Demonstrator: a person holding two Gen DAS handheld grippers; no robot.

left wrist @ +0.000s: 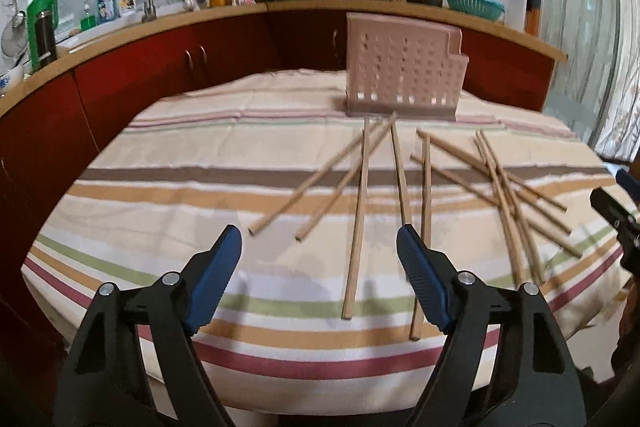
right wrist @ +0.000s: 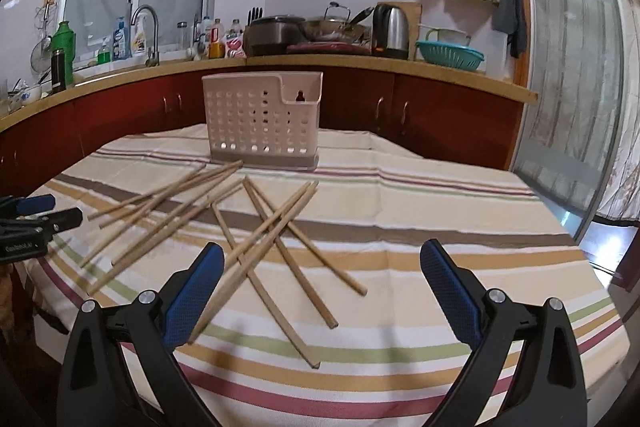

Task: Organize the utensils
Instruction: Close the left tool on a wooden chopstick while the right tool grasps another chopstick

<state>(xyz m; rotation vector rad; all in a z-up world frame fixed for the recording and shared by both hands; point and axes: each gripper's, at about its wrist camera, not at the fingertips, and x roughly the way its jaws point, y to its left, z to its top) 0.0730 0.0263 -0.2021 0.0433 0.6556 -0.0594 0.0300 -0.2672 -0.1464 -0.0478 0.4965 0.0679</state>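
Left wrist view: the left tongs [left wrist: 319, 241] stand apart above the striped tablecloth [left wrist: 160, 163] of the bench, blue pads [left wrist: 216, 279] wide of each other and pressing on nothing. One wooden chopstick [left wrist: 357, 223] runs lengthwise through the gap between them, lying flat on the cloth, and a second chopstick [left wrist: 402, 179] passes just beside the right-hand pad. All the chopsticks lie loose on the cloth on the near side of the pale pink perforated utensil holder [left wrist: 404, 75], which stands upright at the far part of the bench; the farthest stick tips reach almost to its base. A crossed heap of chopsticks [left wrist: 508, 195] lies to the right of the holder's front, near the edge where the right tongs [left wrist: 616, 211] show in part.

In the right wrist view the right tongs [right wrist: 322, 261] are likewise spread wide with nothing gripped, held over the cloth in front of the holder. Several crossed sticks lie near the left-hand pad [right wrist: 192, 295], some passing under it. The holder's visible compartment is empty of sticks.
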